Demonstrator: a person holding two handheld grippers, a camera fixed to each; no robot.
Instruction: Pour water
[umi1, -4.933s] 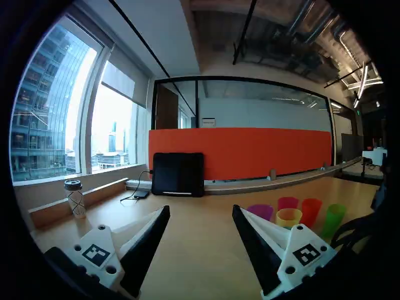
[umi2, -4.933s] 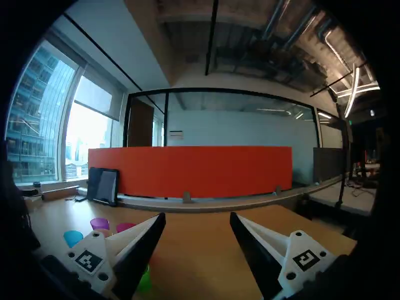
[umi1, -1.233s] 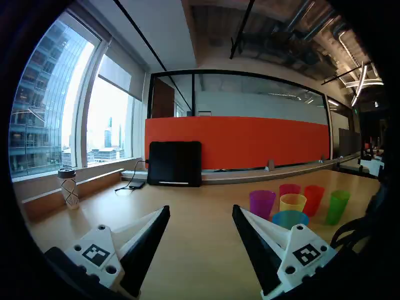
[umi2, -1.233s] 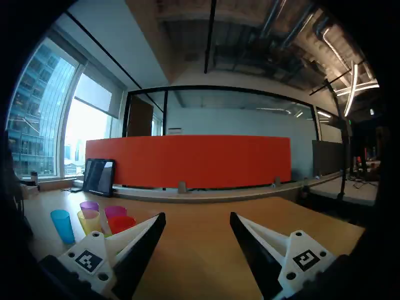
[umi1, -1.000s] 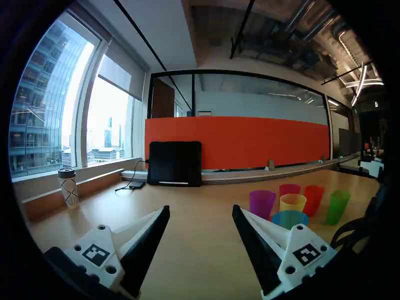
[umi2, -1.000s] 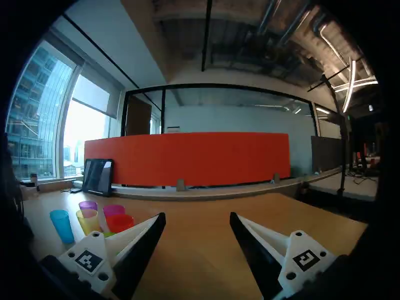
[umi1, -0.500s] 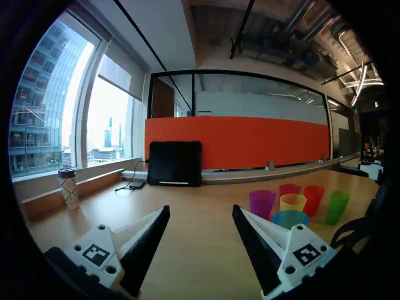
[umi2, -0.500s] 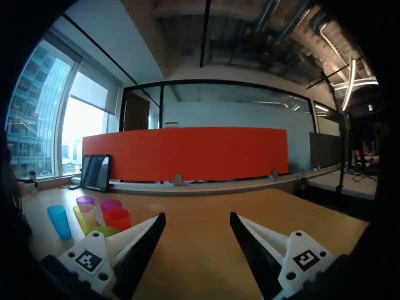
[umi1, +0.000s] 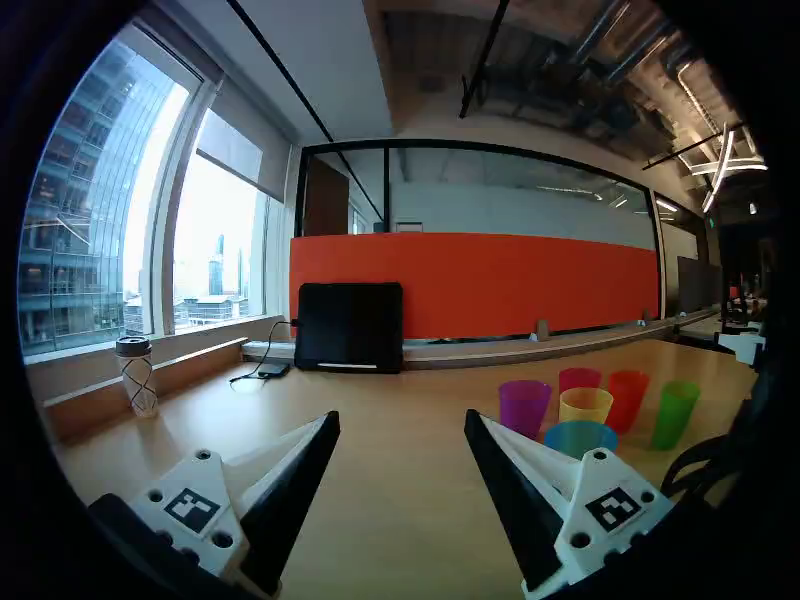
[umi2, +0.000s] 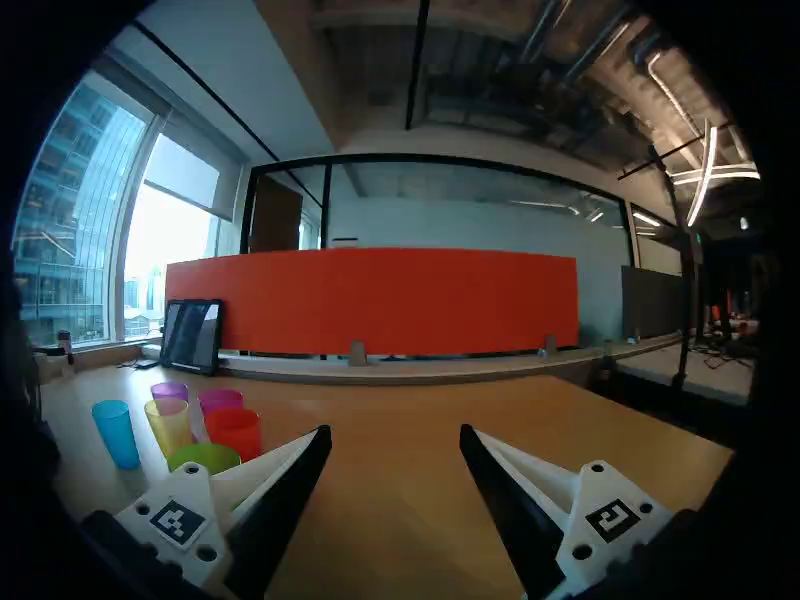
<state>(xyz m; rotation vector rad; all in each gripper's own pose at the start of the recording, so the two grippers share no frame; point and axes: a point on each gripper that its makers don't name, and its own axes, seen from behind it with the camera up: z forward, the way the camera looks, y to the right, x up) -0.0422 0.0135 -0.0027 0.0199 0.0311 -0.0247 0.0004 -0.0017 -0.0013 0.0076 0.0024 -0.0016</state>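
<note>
Wooden table (umi1: 400, 465) bearing coloured cups (umi1: 585, 404)

L cam rides my left gripper (umi1: 401, 414), low over the table (umi1: 400, 520). It looks fwd along the fingers to the orange partition (umi1: 480, 295), w/ windows (umi1: 100, 250) on its left and the cups (umi1: 585, 404) near, off to its right. R cam rides my right gripper (umi2: 394, 429), also low & about level, w/ approx the same heading. There the cups sit close at lower left, just beside that side's finger. Both views share the table, cups, orange partition, tablet (umi1: 350, 340) & windows, so the cups lie between the 2 cams.
</note>
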